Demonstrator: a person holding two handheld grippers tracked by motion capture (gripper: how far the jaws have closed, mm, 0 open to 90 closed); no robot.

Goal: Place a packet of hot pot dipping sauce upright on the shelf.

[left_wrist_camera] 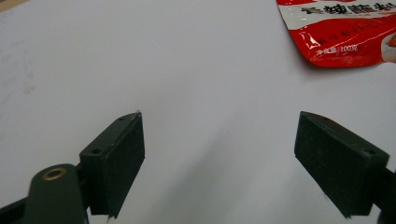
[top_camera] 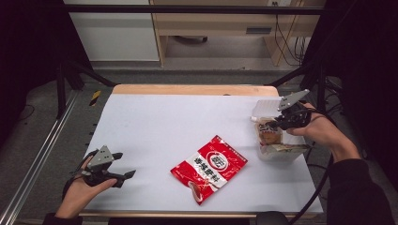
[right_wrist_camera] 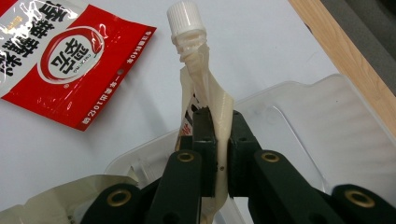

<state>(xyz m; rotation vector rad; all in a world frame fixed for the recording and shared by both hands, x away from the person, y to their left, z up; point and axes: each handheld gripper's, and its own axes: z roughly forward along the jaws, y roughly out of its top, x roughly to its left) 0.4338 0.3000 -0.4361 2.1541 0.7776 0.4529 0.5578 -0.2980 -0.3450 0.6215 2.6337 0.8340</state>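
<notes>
While the right gripper (right_wrist_camera: 217,140) is clamped on the thin cream body of a spouted pouch (right_wrist_camera: 205,88), the grip sits on a twisted, folded section well below the white cap (right_wrist_camera: 186,16). The pouch hangs over the clear plastic container (right_wrist_camera: 322,135) at the right edge of the desk (top_camera: 155,122); in the high view the same gripper (top_camera: 274,124) sits over that container (top_camera: 281,152), with other packets inside it.

Left gripper (left_wrist_camera: 219,154) is released, jaws wide apart with bare desk between them, parked near the front left corner (top_camera: 123,165). The red snack packet (top_camera: 209,168) lies flat mid-desk, well apart from both grippers.

Risks as I read them:
- Film is slick and pinched on a narrow fold. Any pull or swing could let it slide through the pads, so the pouch drops beside the container instead of in it.
- Capped end is the heavy, free end. It can flop and catch the container rim on the way down.
- Container is light and close to the desk edge. A nudge from the gripper or the pouch could push it off.
- Packets already inside leave little room, so the pouch may end up perched on top and tip out.

Can't tell how full the pouch is.
</notes>
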